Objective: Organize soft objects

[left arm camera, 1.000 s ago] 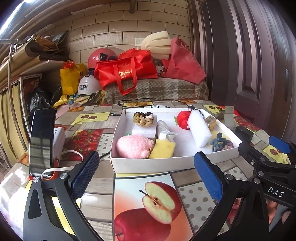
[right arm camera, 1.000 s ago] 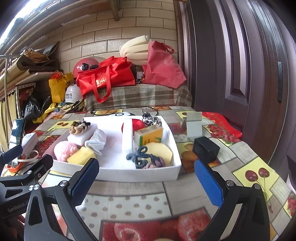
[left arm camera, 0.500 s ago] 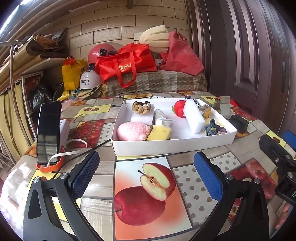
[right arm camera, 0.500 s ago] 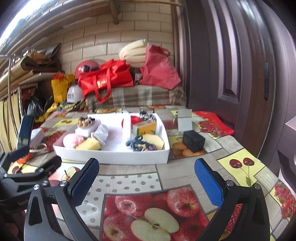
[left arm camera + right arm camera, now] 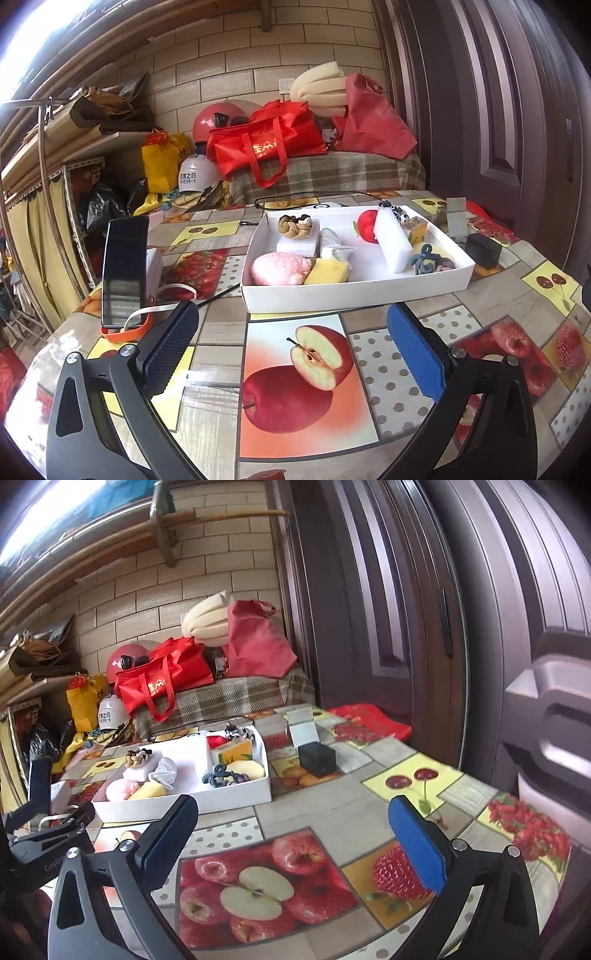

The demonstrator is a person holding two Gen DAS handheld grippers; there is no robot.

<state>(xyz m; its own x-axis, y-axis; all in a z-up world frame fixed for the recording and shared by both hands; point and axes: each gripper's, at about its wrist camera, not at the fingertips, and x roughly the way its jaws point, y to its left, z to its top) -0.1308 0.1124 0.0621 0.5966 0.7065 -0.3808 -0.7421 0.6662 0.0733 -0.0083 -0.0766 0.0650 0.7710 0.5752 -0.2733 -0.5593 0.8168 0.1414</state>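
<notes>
A white tray [image 5: 354, 291] on the fruit-print table holds soft items: a pink fluffy ball [image 5: 279, 267], a yellow sponge [image 5: 328, 272], a white foam block [image 5: 391, 238], a red ball [image 5: 366, 226], a braided knot [image 5: 297, 226] on white foam, a blue-grey scrunchie [image 5: 424, 260]. The tray also shows in the right wrist view [image 5: 221, 797]. My left gripper [image 5: 293, 350] is open and empty, well in front of the tray. My right gripper [image 5: 293, 838] is open and empty, further back and right of the tray. The left gripper's body shows in the right wrist view [image 5: 44, 842].
A phone [image 5: 123, 266] stands on an orange holder at the left. A black box [image 5: 482, 250] and a small mirror stand [image 5: 456, 221] sit right of the tray. Red bags [image 5: 266, 147] and helmets lie behind the table. A dark door [image 5: 388, 609] is at the right.
Both grippers have pulled back from the tray, which now looks smaller and farther. The right gripper has drawn back and risen more, turning right. Both stay open and empty.
</notes>
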